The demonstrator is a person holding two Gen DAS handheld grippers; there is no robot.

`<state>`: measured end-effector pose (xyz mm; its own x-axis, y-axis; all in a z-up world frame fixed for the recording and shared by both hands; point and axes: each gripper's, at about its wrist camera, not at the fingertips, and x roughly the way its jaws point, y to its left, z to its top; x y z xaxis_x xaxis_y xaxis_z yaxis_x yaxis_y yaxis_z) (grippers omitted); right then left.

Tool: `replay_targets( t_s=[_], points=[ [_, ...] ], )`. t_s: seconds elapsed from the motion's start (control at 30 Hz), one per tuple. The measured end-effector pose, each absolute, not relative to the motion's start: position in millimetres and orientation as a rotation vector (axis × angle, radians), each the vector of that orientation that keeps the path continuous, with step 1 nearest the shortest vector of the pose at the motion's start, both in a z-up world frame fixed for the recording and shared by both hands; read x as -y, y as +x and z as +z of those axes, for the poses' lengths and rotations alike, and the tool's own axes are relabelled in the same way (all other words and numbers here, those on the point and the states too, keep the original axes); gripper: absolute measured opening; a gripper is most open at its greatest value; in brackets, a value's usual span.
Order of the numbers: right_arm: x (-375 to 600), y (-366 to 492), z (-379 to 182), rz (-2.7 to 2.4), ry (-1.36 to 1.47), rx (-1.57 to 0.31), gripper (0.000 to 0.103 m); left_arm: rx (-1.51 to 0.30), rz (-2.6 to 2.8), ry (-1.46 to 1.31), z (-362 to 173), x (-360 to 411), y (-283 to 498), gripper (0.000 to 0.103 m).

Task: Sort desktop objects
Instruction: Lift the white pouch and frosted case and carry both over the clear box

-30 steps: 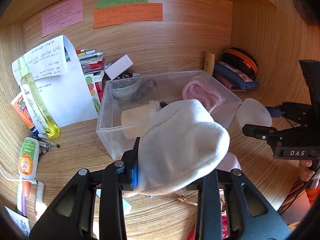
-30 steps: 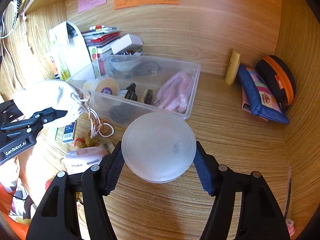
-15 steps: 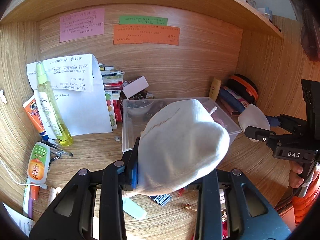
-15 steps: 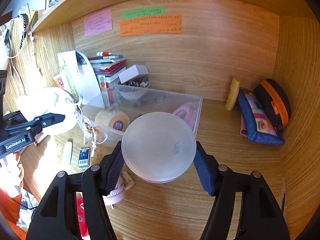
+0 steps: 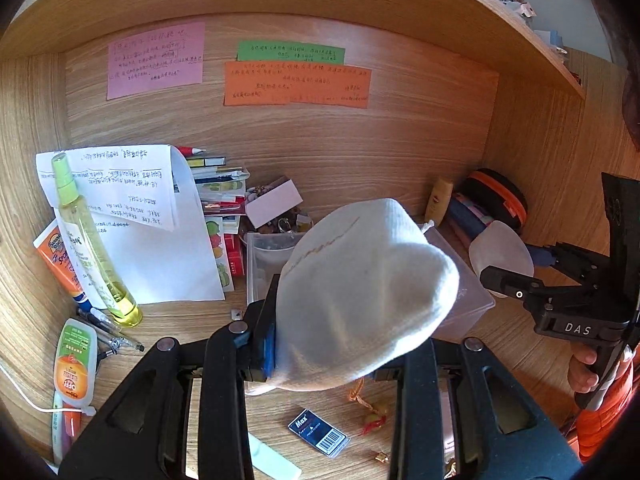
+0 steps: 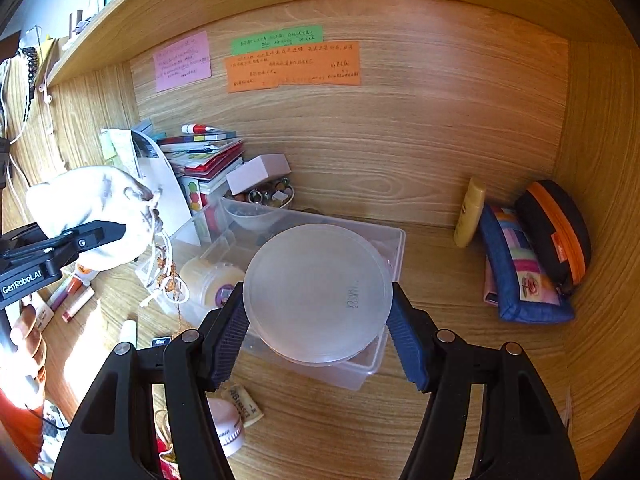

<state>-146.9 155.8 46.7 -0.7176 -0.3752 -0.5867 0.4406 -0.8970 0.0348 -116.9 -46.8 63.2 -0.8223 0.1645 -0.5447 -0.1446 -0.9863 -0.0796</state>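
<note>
My left gripper [image 5: 340,344] is shut on a white cloth drawstring pouch [image 5: 360,292], held up in the air in front of the clear plastic storage box [image 5: 468,304]. The pouch also shows in the right wrist view [image 6: 92,212], its cords and a brown charm hanging down. My right gripper [image 6: 318,336] is shut on a round frosted plastic lid [image 6: 318,294], held above the box [image 6: 384,236]. The lid also shows in the left wrist view [image 5: 500,252]. The box holds a tape roll [image 6: 208,280] and a small bowl [image 6: 252,212].
A spray bottle [image 5: 86,236], sunscreen tube [image 5: 54,256], papers and books [image 5: 216,200] stand at the back left. Pencil cases [image 6: 532,256] and a yellow tube [image 6: 468,212] lie at the back right. A small Max staple box [image 5: 318,432], charm and pens lie on the desk front.
Both grippers have risen and pulled back from the box, still holding the pouch and the lid. The back wall notes and shelf have come into view.
</note>
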Motion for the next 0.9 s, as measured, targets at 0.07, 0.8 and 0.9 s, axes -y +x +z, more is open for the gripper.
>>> replay_targets(
  t_s=[0.07,0.8,0.9],
  points=[
    [-152.9,-152.5,46.6,-2.557,0.845,-0.154,0.062,0.053,2.848,-0.872,62.0,45.8,-127.1,0.032],
    [-116.1,-213.0,6.2,-2.510,0.988,-0.209,0.063,0.011,2.790,-1.093,9.7,33.8,-206.0,0.032],
    [-114.9,-215.9,0.6,-2.501,1.002,-0.218,0.063,-0.014,2.793,-1.094,5.1,32.8,-207.2,0.032]
  ],
)
